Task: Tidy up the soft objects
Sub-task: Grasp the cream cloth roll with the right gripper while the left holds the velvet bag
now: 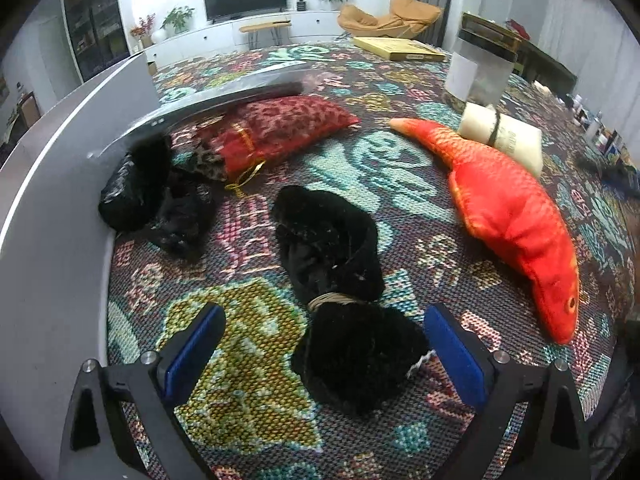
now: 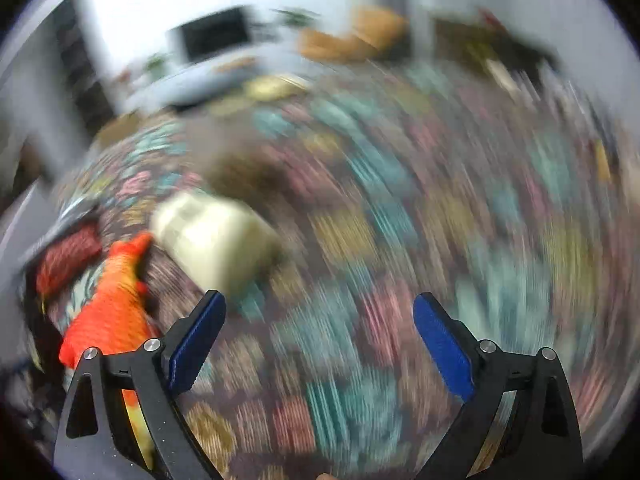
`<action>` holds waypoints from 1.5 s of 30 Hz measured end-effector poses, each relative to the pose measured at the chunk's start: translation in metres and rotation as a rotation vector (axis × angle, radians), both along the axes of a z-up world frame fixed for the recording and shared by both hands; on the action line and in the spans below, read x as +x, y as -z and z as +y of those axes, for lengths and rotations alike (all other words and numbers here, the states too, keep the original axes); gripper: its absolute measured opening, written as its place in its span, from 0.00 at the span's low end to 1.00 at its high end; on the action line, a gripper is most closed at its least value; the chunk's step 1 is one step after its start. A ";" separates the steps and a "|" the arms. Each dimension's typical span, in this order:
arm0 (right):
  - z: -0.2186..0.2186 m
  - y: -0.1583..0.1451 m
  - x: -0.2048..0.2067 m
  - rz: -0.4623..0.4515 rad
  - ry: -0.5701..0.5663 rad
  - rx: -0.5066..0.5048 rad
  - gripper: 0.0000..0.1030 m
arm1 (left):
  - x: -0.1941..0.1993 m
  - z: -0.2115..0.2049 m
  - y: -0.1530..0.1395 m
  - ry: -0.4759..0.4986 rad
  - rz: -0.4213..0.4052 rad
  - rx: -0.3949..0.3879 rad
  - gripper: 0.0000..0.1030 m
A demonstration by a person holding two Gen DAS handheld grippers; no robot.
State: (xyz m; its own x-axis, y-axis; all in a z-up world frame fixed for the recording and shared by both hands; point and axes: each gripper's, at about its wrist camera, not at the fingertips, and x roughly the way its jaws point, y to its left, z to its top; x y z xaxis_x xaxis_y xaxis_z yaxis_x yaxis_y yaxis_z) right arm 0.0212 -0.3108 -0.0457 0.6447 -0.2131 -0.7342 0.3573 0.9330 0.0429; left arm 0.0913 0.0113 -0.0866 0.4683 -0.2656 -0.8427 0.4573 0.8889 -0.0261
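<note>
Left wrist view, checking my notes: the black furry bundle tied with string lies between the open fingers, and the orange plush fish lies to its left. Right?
Not quite. In the left wrist view the orange plush fish lies to the right of the black furry bundle, not left. The rest holds.

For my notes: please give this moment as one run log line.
left gripper: open around black tied fuzzy bundle | right gripper: open, empty | orange plush fish: on cloth

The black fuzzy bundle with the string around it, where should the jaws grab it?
Grab the black fuzzy bundle at its fat near lump, just below the tan string. Come down from above: the left gripper already has open jaws on either side of that lump. The string waist is thinner, so it could slip.
</note>
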 end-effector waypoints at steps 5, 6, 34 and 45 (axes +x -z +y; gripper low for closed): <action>0.048 0.006 0.093 0.199 -0.324 -0.158 0.91 | 0.010 -0.013 0.013 -0.032 0.040 0.021 0.94; 0.059 0.015 0.107 0.234 -0.367 -0.193 0.91 | 0.011 -0.012 0.014 -0.047 0.041 0.015 0.94; -0.133 -0.047 0.105 -0.028 0.093 0.341 0.48 | 0.017 0.025 -0.115 -0.049 -0.080 -0.287 0.33; 0.160 -0.146 0.092 -0.096 -0.568 0.387 0.48 | -0.004 0.167 -0.169 -0.260 -0.181 -0.232 0.33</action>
